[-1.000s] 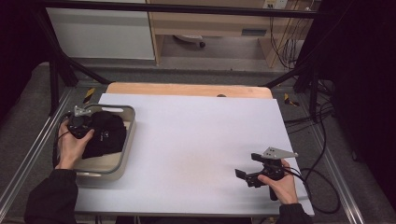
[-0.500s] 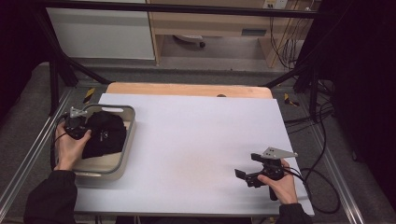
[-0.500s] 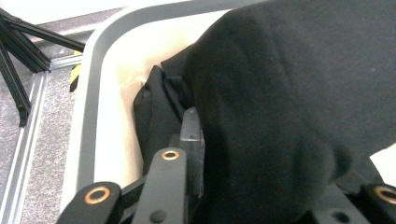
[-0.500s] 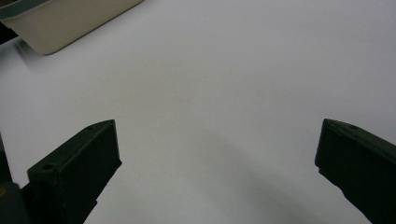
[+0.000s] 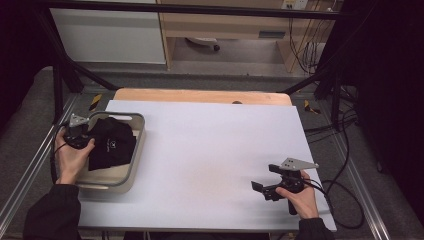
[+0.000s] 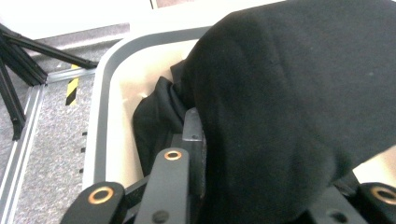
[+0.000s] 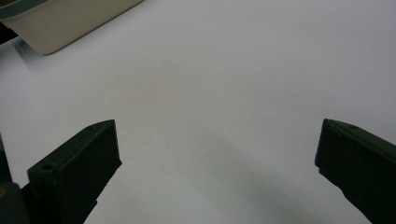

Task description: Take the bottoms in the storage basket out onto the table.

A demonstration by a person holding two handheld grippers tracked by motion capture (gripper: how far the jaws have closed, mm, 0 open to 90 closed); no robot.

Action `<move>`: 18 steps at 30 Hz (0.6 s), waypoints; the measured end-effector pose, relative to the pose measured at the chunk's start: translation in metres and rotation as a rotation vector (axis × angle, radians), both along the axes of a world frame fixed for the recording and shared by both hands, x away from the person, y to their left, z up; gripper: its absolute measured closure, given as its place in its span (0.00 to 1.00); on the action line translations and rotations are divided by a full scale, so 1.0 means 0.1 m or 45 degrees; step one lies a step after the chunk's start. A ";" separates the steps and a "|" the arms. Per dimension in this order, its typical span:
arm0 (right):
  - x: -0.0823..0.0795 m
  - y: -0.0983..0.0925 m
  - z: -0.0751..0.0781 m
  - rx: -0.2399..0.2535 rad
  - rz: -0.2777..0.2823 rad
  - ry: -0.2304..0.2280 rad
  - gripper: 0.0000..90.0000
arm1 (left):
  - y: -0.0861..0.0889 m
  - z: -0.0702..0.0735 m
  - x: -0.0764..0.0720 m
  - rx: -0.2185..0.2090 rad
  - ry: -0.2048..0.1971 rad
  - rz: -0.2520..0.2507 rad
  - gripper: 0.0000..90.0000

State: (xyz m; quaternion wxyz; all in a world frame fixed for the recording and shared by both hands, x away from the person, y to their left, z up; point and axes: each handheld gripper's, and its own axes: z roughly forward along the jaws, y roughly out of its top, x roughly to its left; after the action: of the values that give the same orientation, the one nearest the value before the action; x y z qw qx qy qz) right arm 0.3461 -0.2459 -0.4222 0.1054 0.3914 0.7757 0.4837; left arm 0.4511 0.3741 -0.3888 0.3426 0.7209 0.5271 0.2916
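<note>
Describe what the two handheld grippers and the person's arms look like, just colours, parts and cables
Both grippers, left and right, are black with two blocky black jaws. Each carries a grey three-cornered plate on top and trails a black cable. Brass-coloured rings mark the left one's joints. The person wears dark long sleeves; the hands are bare.

A white worktop (image 5: 210, 145) with a wooden far edge (image 5: 200, 96) stands on grey carpet (image 5: 30, 100). Black frame bars (image 5: 60, 70) rise around it. Beyond stand a white cabinet (image 5: 110, 35) and a wooden desk (image 5: 225, 25). Cables (image 5: 305, 45) hang at the far right. Yellow-black tape (image 5: 95, 101) marks the floor.
</note>
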 end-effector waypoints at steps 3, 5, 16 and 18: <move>0.00 0.00 0.00 0.001 0.000 -0.001 0.01 | 0.01 0.02 -0.02 -0.019 -0.017 -0.005 0.83; 0.00 0.00 0.00 0.001 0.000 -0.004 0.01 | 0.01 0.03 -0.03 -0.023 -0.024 -0.008 0.82; 0.00 0.00 0.00 0.000 0.000 0.000 0.01 | 0.01 0.11 -0.10 -0.022 -0.074 -0.041 0.83; 0.00 0.00 0.00 0.000 -0.001 0.000 0.01 | 0.01 0.12 -0.12 -0.028 -0.080 -0.048 0.83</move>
State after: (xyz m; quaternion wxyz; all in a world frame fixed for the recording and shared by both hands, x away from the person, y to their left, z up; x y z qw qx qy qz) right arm 0.3461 -0.2461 -0.4220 0.1056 0.3916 0.7757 0.4836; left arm 0.4396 0.3748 -0.3763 0.3724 0.7174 0.5055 0.3019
